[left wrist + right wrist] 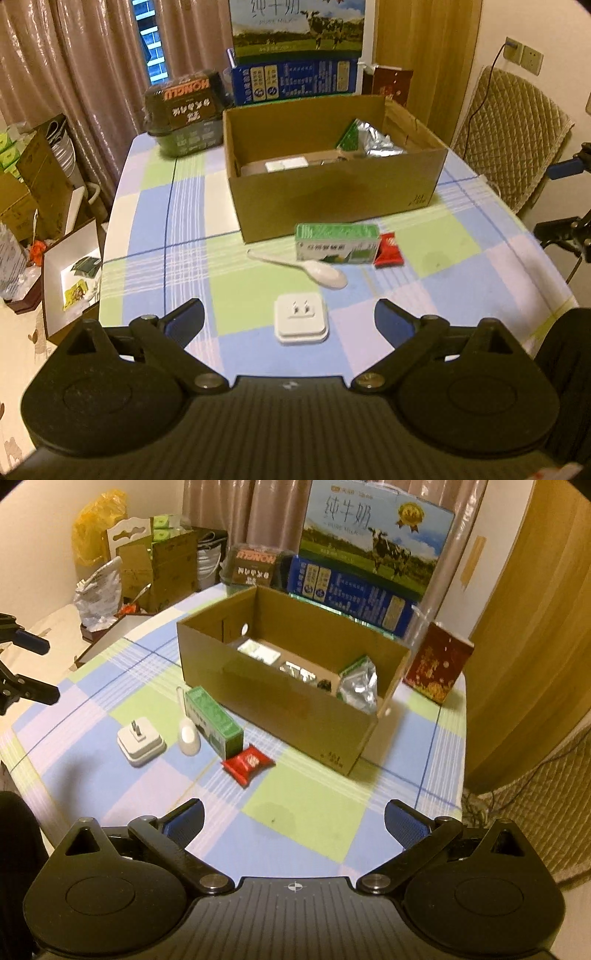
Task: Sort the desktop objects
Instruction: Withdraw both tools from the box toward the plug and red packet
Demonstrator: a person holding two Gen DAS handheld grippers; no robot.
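Observation:
A brown cardboard box (332,199) (295,701) stands on the checked tablecloth with a silver foil pouch (376,142) (360,685) and small packets inside. In front of it lie a green carton (338,243) (214,716), a red sachet (389,249) (248,763), a white spoon (317,271) (188,734) and a white plug adapter (301,321) (140,744). My left gripper (290,323) is open, hovering with the adapter between its fingers, not touching it. My right gripper (294,823) is open over bare cloth, nearer than the sachet.
Milk cartons (295,48) (369,554) and a dark snack pack (184,110) (255,566) stand behind the box. A red gift box (437,664) sits at the table's far right. A padded chair (513,129) is at right. Boxes and clutter (40,177) crowd the floor at left.

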